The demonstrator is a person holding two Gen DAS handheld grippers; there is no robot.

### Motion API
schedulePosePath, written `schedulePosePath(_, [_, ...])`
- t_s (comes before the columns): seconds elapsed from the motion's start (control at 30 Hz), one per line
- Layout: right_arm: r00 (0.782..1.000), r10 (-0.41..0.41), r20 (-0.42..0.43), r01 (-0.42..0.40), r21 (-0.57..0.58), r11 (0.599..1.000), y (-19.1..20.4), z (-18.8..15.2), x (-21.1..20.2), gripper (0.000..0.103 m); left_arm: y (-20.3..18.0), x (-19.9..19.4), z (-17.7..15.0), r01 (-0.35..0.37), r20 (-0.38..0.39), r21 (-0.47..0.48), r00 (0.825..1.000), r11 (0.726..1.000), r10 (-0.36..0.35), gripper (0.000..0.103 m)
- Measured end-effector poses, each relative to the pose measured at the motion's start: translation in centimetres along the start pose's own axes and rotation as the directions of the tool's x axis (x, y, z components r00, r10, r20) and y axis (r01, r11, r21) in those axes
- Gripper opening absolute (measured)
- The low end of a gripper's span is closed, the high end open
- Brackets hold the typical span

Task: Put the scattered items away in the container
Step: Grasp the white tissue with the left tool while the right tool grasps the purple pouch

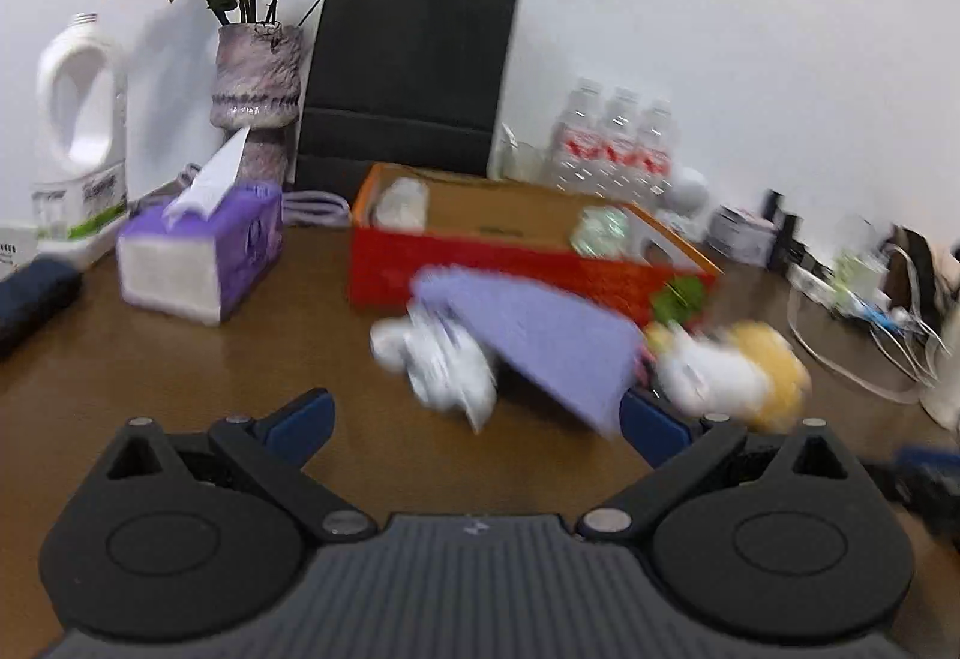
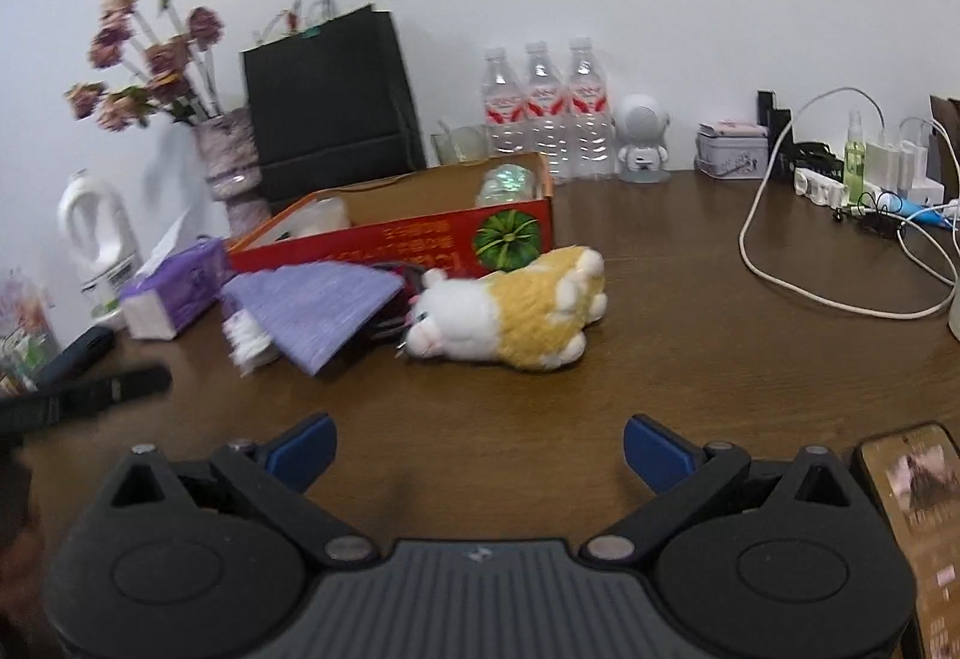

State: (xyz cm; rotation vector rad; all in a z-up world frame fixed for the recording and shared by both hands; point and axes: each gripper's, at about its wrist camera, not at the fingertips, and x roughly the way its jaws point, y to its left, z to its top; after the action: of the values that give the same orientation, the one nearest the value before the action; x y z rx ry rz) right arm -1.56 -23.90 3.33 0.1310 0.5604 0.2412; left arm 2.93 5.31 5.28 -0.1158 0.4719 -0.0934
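Right wrist view: both grippers, right (image 2: 477, 449) and left (image 1: 474, 419), gape wide and empty short of cloth (image 2: 318, 308) and plush (image 2: 510, 311), which lie against box (image 2: 390, 239), likely next pickups.

My brown wooden table (image 2: 660, 359) and what lies on it.

Against the wall I see a vase of dried roses (image 2: 231, 167), a black paper bag (image 2: 330, 113), three water bottles (image 2: 543, 113), a small white astronaut figure (image 2: 642, 137), a tin (image 2: 732, 149) and a power strip (image 2: 840, 188) with a white cable (image 2: 840, 299) looping across the wood. A white jug (image 2: 99, 233) and a purple tissue pack (image 2: 174, 290) sit at the left. In the middle stands the red cardboard box (image 2: 420, 239); just in front of it lie a purple cloth (image 2: 318, 311), a crumpled white packet (image 1: 444, 359) and a plush cat (image 2: 510, 311) on its side. A phone (image 2: 918, 509) lies at my right.
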Motion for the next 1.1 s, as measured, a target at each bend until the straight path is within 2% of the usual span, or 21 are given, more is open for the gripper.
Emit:
schedulePosePath(0.13, [1.000, 0.002, -0.011, -0.001, 0.010, 1.000, -0.2, 1.7, 2.7, 0.101, 0.6, 5.1, 3.3, 0.035, -0.018, 0.039, 0.999, 0.999, -0.034, 0.100])
schedulePosePath(0.2, [0.999, 0.045, -0.026, -0.044, 0.009, 0.999, 0.3, 2.3, 4.0, 0.096, 0.5, 6.5, 4.0, 0.028, -0.034, 0.071, 0.999, 0.997, -0.026, 0.100])
schedulePosePath(0.27, [0.993, 0.112, -0.039, -0.113, -0.011, 0.994, 1.3, 2.9, 5.1, 0.091, 0.8, 6.6, 3.8, 0.028, -0.041, 0.096, 0.999, 0.995, -0.024, 0.101])
schedulePosePath(0.37, [0.985, 0.172, -0.026, -0.174, -0.117, 0.978, 4.2, 3.7, 6.7, 0.090, 1.9, 6.1, 2.4, 0.103, -0.063, 0.131, 0.993, 0.986, -0.095, 0.102])
schedulePosePath(0.43, [0.980, 0.198, -0.015, -0.197, -0.201, 0.960, 6.2, 4.8, 8.0, 0.090, 2.9, 6.0, 1.7, 0.091, -0.073, 0.128, 0.994, 0.988, -0.082, 0.102])
schedulePosePath(0.53, [0.973, 0.231, -0.011, -0.222, -0.335, 0.916, 9.2, 6.5, 10.6, 0.090, 4.3, 6.3, 1.3, -0.008, -0.080, 0.111, 0.997, 0.994, 0.017, 0.100])
schedulePosePath(0.6, [0.964, 0.261, -0.042, -0.257, -0.392, 0.884, 10.8, 7.7, 12.8, 0.090, 5.3, 6.4, 1.1, 0.023, -0.094, 0.081, 0.995, 0.996, -0.016, 0.098])
schedulePosePath(0.63, [0.957, 0.281, -0.065, -0.283, -0.406, 0.869, 11.2, 8.1, 13.7, 0.090, 5.5, 6.4, 1.1, 0.038, -0.098, 0.077, 0.995, 0.996, -0.030, 0.092])
schedulePosePath(0.73, [0.930, 0.341, -0.134, -0.365, -0.413, 0.834, 11.7, 9.7, 16.7, 0.090, 5.5, 6.9, 0.7, 0.035, -0.122, 0.109, 0.992, 0.993, -0.021, 0.094])
schedulePosePath(0.8, [0.926, 0.326, -0.189, -0.377, -0.417, 0.827, 11.9, 10.3, 18.5, 0.087, 5.2, 7.0, 0.4, 0.038, -0.122, 0.126, 0.992, 0.991, -0.022, 0.094])
schedulePosePath(0.87, [0.912, 0.330, -0.242, -0.406, -0.431, 0.806, 12.1, 10.3, 19.5, 0.059, 5.1, 6.9, 0.3, 0.053, -0.116, 0.128, 0.993, 0.990, -0.038, 0.094])
schedulePosePath(0.9, [0.914, 0.322, -0.245, -0.401, -0.435, 0.806, 12.2, 10.2, 19.6, 0.017, 5.0, 6.9, 0.3, 0.064, -0.114, 0.127, 0.992, 0.990, -0.050, 0.094])
schedulePosePath(0.93, [0.919, 0.304, -0.250, -0.388, -0.437, 0.812, 12.2, 10.1, 19.6, 0.010, 4.9, 7.0, 0.3, 0.077, -0.115, 0.125, 0.991, 0.989, -0.062, 0.094])
schedulePosePath(1.03, [0.912, 0.337, -0.232, -0.404, -0.386, 0.829, 11.6, 10.3, 18.1, 0.007, 4.2, 7.5, 0.6, 0.093, -0.138, 0.125, 0.988, 0.988, -0.076, 0.092])
schedulePosePath(1.1, [0.923, 0.348, -0.165, -0.385, -0.345, 0.856, 10.6, 11.1, 15.6, 0.007, 3.2, 7.9, 0.8, 0.102, -0.139, 0.158, 0.987, 0.982, -0.080, 0.087])
